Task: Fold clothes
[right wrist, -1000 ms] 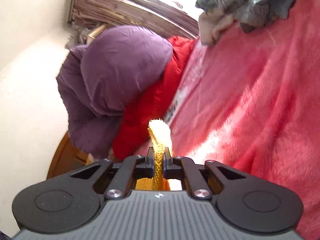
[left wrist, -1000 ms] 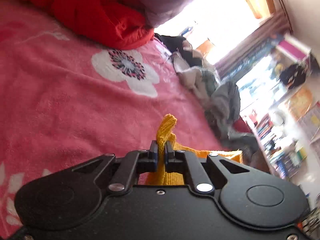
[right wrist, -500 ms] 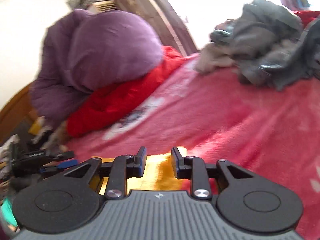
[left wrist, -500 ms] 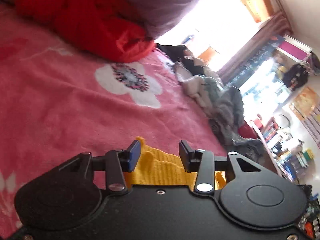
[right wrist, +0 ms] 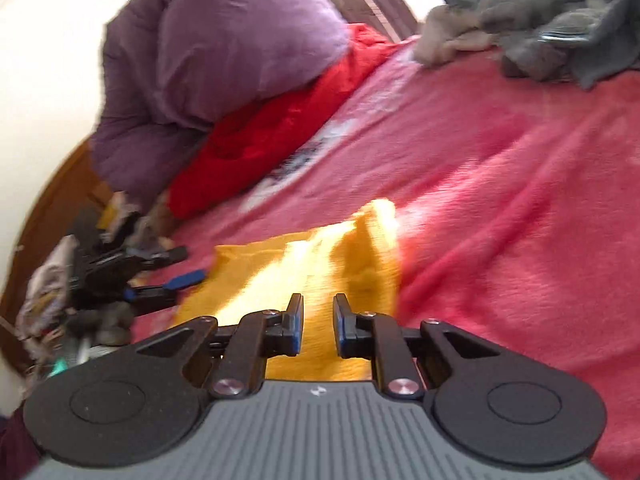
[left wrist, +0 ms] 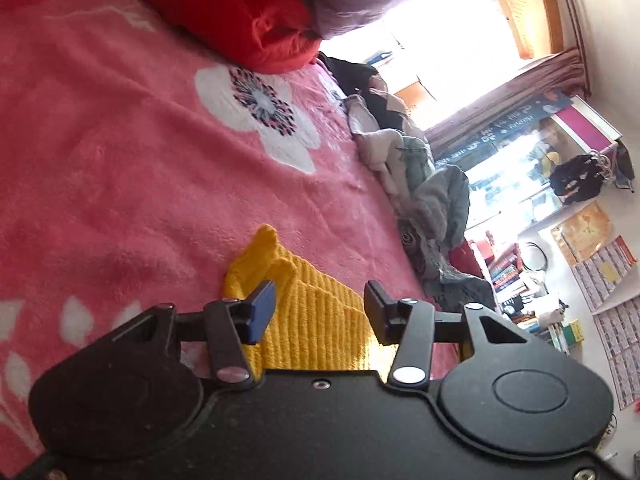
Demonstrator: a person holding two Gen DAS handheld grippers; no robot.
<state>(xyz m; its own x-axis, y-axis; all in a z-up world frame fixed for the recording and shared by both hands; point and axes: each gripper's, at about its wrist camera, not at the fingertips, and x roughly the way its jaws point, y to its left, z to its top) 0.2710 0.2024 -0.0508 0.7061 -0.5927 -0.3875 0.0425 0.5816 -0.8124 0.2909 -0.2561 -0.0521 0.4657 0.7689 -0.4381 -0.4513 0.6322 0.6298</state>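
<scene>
A yellow knit garment (left wrist: 312,312) lies folded in layers on the pink flowered blanket (left wrist: 120,160). My left gripper (left wrist: 320,296) hovers over its near end, jaws wide apart and still opening, pads clear of the knit. In the right wrist view the same garment (right wrist: 280,264) spreads flat ahead. My right gripper (right wrist: 318,304) is above its near edge with a narrow gap between the pads, jaws closing, nothing pinched. The left gripper (right wrist: 184,267) shows at the garment's left edge.
A red garment (right wrist: 272,132) and a purple quilt (right wrist: 240,48) are piled at the bed's head. A heap of grey clothes (left wrist: 432,196) lies along the far side of the blanket (right wrist: 500,200). Bookshelves (left wrist: 520,280) stand beyond the bed.
Both grippers were shut on the yellow knit a second ago and have let go. It now lies flat on the blanket. The right gripper has rolled and risen a little.
</scene>
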